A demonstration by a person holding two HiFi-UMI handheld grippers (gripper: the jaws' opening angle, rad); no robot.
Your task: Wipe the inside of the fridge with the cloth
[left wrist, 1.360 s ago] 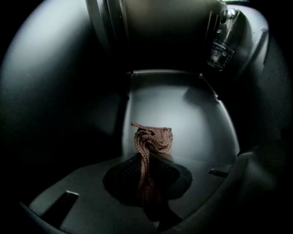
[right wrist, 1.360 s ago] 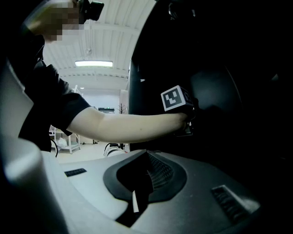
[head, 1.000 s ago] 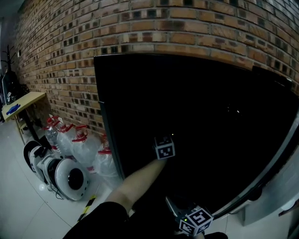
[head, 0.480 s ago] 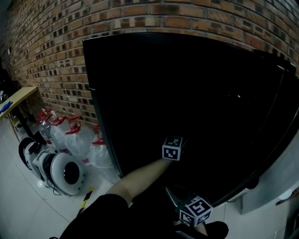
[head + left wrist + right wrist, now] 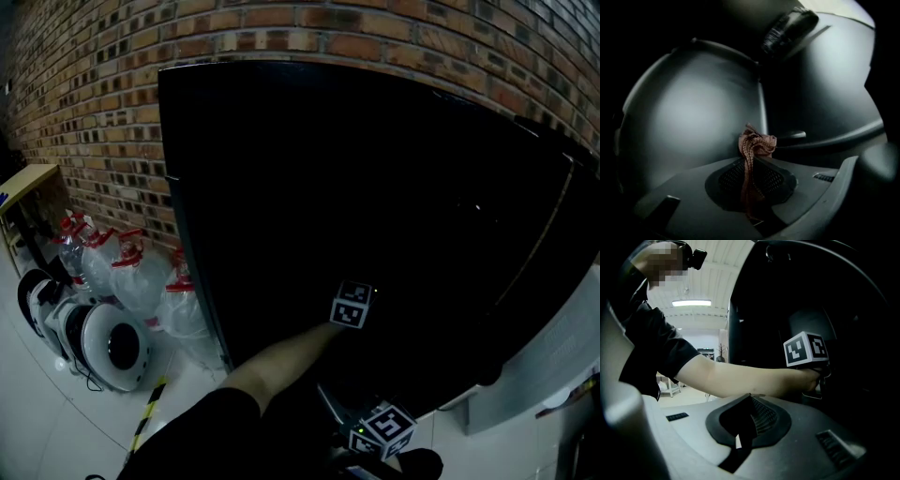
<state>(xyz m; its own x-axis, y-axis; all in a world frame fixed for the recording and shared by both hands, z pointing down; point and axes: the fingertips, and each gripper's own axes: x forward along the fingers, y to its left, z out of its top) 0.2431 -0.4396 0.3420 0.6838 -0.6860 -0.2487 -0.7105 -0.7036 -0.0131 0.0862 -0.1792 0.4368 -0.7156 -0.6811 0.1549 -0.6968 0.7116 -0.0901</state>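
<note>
The fridge (image 5: 375, 187) stands open against the brick wall, its inside black in the head view. My left arm reaches into it; the left gripper's marker cube (image 5: 352, 305) shows low in the opening, its fingertips lost in the dark. In the left gripper view, my left gripper (image 5: 751, 161) is shut on a reddish-brown cloth (image 5: 757, 143), bunched up in front of a grey inner wall (image 5: 693, 112). Whether the cloth touches the wall I cannot tell. My right gripper (image 5: 749, 403) is shut and holds nothing, low outside the fridge; its marker cube (image 5: 384, 429) shows at the bottom edge.
Several big water bottles with red caps (image 5: 122, 272) and a round white device (image 5: 103, 342) stand on the floor left of the fridge. A ledge (image 5: 825, 140) and a dark knob (image 5: 790, 28) show inside. A pale panel (image 5: 553, 366) stands at the right.
The left gripper's cube has moved right and lower in the head view, further into the fridge. The right gripper has stayed where it was.
</note>
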